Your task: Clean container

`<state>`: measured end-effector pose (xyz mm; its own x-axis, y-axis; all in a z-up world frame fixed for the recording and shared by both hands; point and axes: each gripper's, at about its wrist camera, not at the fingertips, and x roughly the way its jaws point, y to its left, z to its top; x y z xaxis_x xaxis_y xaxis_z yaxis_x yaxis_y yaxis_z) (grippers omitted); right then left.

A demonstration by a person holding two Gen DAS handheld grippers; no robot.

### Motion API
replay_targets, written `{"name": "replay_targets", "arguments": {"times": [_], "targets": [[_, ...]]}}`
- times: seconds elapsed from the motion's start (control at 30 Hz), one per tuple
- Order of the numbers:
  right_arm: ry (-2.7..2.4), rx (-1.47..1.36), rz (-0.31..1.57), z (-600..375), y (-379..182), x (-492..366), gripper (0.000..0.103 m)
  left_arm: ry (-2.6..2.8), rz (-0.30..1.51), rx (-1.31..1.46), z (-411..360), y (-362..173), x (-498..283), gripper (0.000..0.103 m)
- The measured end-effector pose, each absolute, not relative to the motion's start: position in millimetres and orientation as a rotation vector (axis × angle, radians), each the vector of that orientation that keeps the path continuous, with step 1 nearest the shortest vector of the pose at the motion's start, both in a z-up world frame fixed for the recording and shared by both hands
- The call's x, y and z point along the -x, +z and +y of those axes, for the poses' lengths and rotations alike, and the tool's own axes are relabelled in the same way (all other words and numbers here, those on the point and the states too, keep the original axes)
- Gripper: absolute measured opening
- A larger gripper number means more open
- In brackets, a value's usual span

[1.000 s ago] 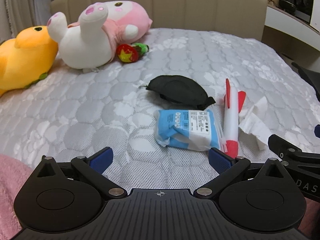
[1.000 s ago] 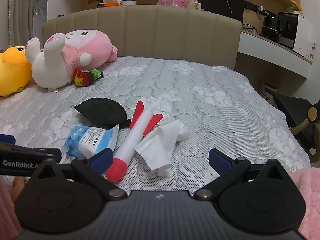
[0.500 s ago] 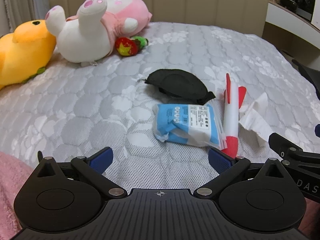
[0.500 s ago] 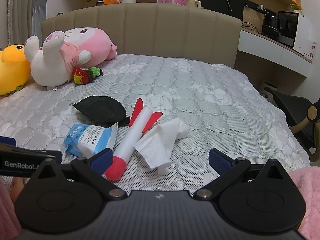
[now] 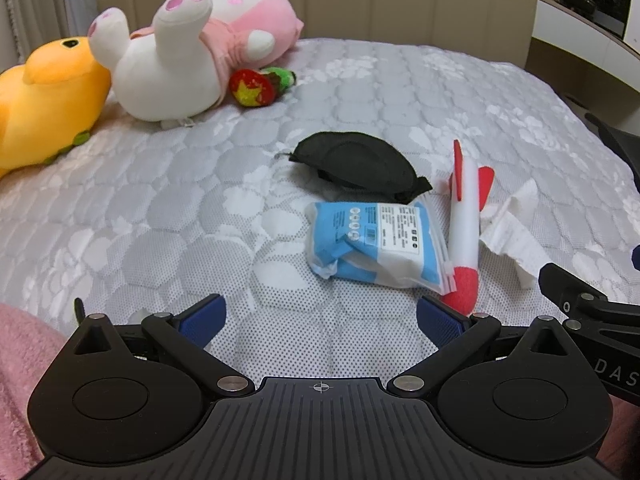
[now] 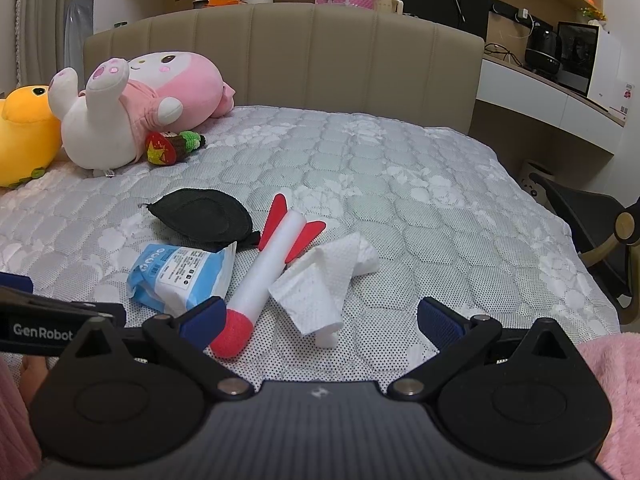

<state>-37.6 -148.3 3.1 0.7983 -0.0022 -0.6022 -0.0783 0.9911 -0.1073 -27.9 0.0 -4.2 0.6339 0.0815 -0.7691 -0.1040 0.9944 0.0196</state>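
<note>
On the quilted bed lie a blue and white wipes pack (image 5: pixel 378 242) (image 6: pixel 184 276), a black eye mask (image 5: pixel 356 164) (image 6: pixel 204 220), a white foam rocket with red fins and red nose (image 5: pixel 464 232) (image 6: pixel 266 276) and a crumpled white tissue (image 5: pixel 512 232) (image 6: pixel 320 284). No container shows in either view. My left gripper (image 5: pixel 320 320) hovers open just short of the wipes pack, nothing between its fingers. My right gripper (image 6: pixel 320 320) is open too, its gap facing the tissue and the rocket's red nose.
Plush toys sit at the far left by the beige headboard (image 6: pixel 320 60): a yellow one (image 5: pixel 44 100), a pink and white one (image 5: pixel 192 56) and a small red strawberry toy (image 5: pixel 260 86). A desk with appliances (image 6: pixel 560 80) and a black chair (image 6: pixel 592 216) stand right of the bed.
Both cameras have shifted slightly, so the items sit a little higher and closer in view. Nothing on the bed has moved and both grippers stay open.
</note>
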Motion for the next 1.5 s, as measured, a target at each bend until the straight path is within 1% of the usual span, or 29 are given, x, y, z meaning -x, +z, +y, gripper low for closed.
{"name": "replay_targets", "arguments": {"times": [1.5], "targets": [[0.030,0.125,0.662,-147.7,2.2,36.1,0.103,0.100,0.914,0.046,0.7,-6.9,24.1,0.103]]}}
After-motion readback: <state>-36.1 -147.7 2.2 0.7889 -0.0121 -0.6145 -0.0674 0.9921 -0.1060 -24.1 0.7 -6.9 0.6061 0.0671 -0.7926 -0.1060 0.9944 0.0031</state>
